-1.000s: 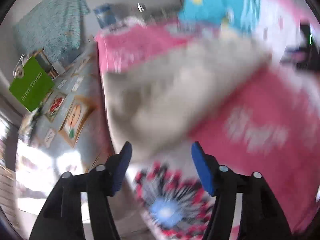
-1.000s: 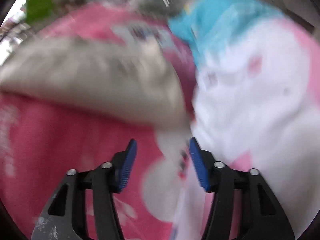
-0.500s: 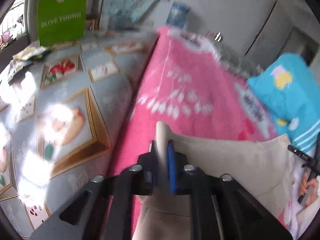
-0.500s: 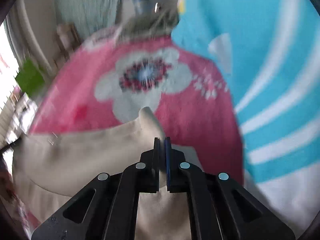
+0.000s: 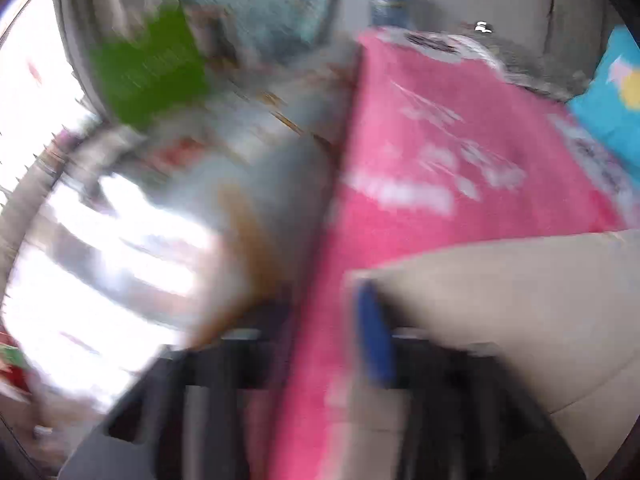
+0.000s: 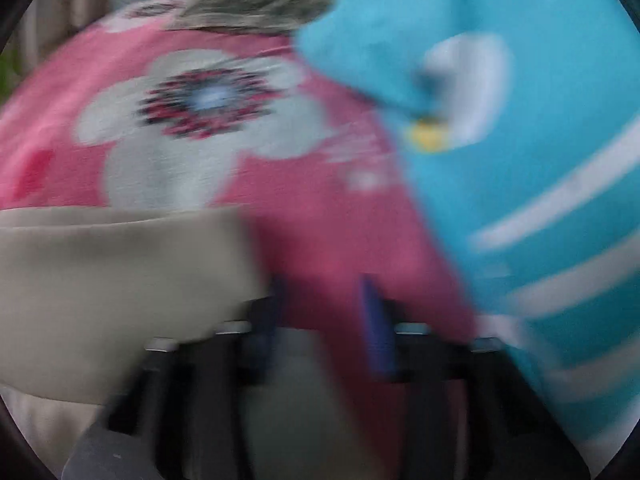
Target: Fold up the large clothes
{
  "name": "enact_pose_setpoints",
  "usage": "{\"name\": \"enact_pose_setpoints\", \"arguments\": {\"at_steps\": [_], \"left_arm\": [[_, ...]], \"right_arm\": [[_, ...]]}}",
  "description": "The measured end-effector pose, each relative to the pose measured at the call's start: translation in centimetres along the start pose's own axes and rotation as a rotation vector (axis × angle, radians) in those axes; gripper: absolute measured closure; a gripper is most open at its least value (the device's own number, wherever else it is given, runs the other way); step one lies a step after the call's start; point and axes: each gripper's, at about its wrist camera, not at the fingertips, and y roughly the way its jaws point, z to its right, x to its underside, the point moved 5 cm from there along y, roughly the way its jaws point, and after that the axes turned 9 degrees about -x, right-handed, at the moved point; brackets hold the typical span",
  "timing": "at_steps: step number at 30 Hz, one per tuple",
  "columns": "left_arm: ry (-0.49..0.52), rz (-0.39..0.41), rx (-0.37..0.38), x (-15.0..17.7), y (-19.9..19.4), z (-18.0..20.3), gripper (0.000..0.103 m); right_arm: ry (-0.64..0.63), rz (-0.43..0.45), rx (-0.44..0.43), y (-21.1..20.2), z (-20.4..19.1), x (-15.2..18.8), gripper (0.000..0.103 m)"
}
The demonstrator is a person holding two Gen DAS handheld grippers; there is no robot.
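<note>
Window glare (image 5: 100,264): bright white streaks at the far left of the left wrist view, heavily blurred.
Green bag (image 5: 152,76): upper left of the left wrist view, smeared by motion; no lettering can be read.
Patterned floor mat (image 5: 256,168): grey-blue with brown framed shapes, lying just beside the left edge of the bed.
Left claw (image 5: 320,336): its jaws are opening, standing apart at a middling width; between them only the pink cover shows. The blue pad (image 5: 374,332) of the right-hand finger sits right at the corner of the beige cloth; the blur hides whether it touches. The left-hand finger is too smeared to make out.
Pink blanket (image 5: 440,160): covers the bed, white leaf marks on it, a big white flower (image 6: 200,120) with a dark red and blue centre in the right wrist view.
Beige garment (image 5: 520,300): lies flat on the pink blanket, one straight edge running across; it fills the lower right of the left wrist view and the lower left (image 6: 120,280) of the right wrist view.
Right claw (image 6: 324,320): jaws opening, a middling gap, pink blanket and pale cloth behind the gap, nothing pinched. The beige garment's corner ends just beside its left-hand finger.
Blue striped cloth (image 6: 540,160): turquoise with white stripes and a yellow spot, heaped on the bed at the right.
</note>
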Motion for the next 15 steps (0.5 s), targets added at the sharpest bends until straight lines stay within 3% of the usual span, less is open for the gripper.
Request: {"name": "enact_pose_setpoints", "arguments": {"at_steps": [1,2,3,4,6,8,9,11,12,13,14,15], "left_arm": [[-0.039,0.086,-0.057,-0.6,-3.0,-1.0,0.063],[-0.062,0.152,0.005,-0.9,-5.4,-1.0,0.066],[-0.078,0.198,0.115,-0.9,-7.6,-0.3,0.068],[-0.088,0.220,0.243,-0.7,-9.6,0.8,0.069],[-0.112,0.195,0.611,0.5,-13.0,4.9,0.072],[-0.167,0.112,0.866,2.5,-13.2,8.4,0.074],[-0.177,0.063,0.910,3.6,-12.3,9.6,0.082],[-0.275,-0.008,0.856,6.1,-8.5,8.7,0.100],[-0.370,-0.034,0.837,7.2,-6.3,6.6,0.100],[-0.498,-0.059,0.872,8.2,-4.6,4.3,0.100],[-0.608,-0.073,0.891,8.9,-3.8,1.8,0.099],[-0.618,-0.029,0.768,9.3,-3.9,-0.3,0.099]], "right_arm": [[0.051,0.035,-0.013,-2.1,0.7,0.2,0.076],[0.100,0.073,-0.055,-4.1,0.9,0.6,0.077],[0.135,0.119,-0.137,-6.4,0.4,1.1,0.075],[0.132,0.187,-0.288,-9.6,-1.4,1.9,0.074],[0.056,0.256,-0.493,-13.3,-5.5,3.2,0.074],[-0.040,0.247,-0.564,-14.1,-9.2,4.5,0.073],[-0.036,0.218,-0.608,-13.3,-9.8,5.4,0.072],[0.122,0.132,-0.617,-9.6,-7.3,7.2,0.070],[0.185,0.115,-0.620,-7.8,-5.5,7.8,0.073],[0.203,0.118,-0.602,-6.6,-4.0,8.5,0.100],[0.200,0.116,-0.626,-5.8,-2.6,9.2,0.103],[0.193,0.104,-0.636,-6.1,-2.4,9.4,0.103]]}}
